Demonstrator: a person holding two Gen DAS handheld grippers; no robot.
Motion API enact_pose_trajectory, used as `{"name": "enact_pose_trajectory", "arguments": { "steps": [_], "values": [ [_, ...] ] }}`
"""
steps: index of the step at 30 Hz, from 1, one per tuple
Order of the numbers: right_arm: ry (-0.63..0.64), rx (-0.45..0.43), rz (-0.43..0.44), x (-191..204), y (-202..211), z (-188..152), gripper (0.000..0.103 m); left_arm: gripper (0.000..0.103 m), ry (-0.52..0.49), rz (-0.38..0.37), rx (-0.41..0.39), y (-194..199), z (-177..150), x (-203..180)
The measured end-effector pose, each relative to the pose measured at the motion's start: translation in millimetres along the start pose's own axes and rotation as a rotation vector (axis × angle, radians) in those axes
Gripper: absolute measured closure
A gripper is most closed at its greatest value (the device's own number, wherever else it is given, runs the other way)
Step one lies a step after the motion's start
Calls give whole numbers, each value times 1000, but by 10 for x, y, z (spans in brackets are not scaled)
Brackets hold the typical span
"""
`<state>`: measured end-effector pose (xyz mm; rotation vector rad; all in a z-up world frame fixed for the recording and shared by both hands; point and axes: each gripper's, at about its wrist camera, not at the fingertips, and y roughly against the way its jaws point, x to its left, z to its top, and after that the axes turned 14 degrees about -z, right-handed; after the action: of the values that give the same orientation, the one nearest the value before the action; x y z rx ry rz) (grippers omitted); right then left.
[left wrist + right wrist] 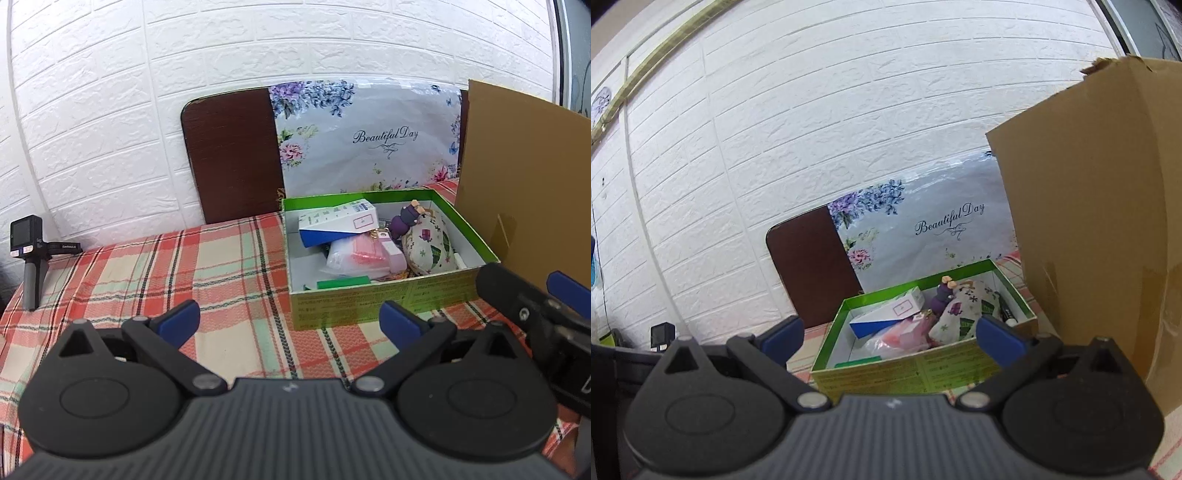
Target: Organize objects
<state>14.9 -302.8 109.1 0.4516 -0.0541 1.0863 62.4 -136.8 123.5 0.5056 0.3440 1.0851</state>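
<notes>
The open green cardboard box with white inner walls (388,295) sits on the red, green and cream plaid tablecloth (147,273), toward the right of the table and close to the rear edge. Inside it lie a white and blue carton (336,221) tilted against the left wall, a clear bag holding pink contents (354,258), a flat green piece (343,283) at the front wall, a purple figurine (406,219) and a floral fabric pouch (428,247) on the right side. The box is nearly full, and only its front left corner shows bare floor.

The left gripper (291,321) hovers over the cloth just in front of the box, jaws spread wide and empty. The right gripper (890,332) is raised in front of the same box, jaws equally wide and empty; its blue pads (997,334) stand apart from the box.

To the left of the box the cloth is open as far as a small black camera on a grey handle (29,254) at the table's left edge. A tall brown cardboard panel (524,177) stands just right of the box, closing that side. Behind, a dark brown board (232,155) and a floral plastic bag (369,136) lean on the white brick-pattern wall (184,55). The bag reads "Beautiful Day". Print on the box front is too small to read.
</notes>
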Motion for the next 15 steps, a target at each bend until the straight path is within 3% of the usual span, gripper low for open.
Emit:
{"name": "enact_pose_trajectory", "arguments": {
  "steps": [15],
  "values": [
    [21,-17,-4,147,80,-40,0,0,22,52,4,57,-103,164]
  ]
}}
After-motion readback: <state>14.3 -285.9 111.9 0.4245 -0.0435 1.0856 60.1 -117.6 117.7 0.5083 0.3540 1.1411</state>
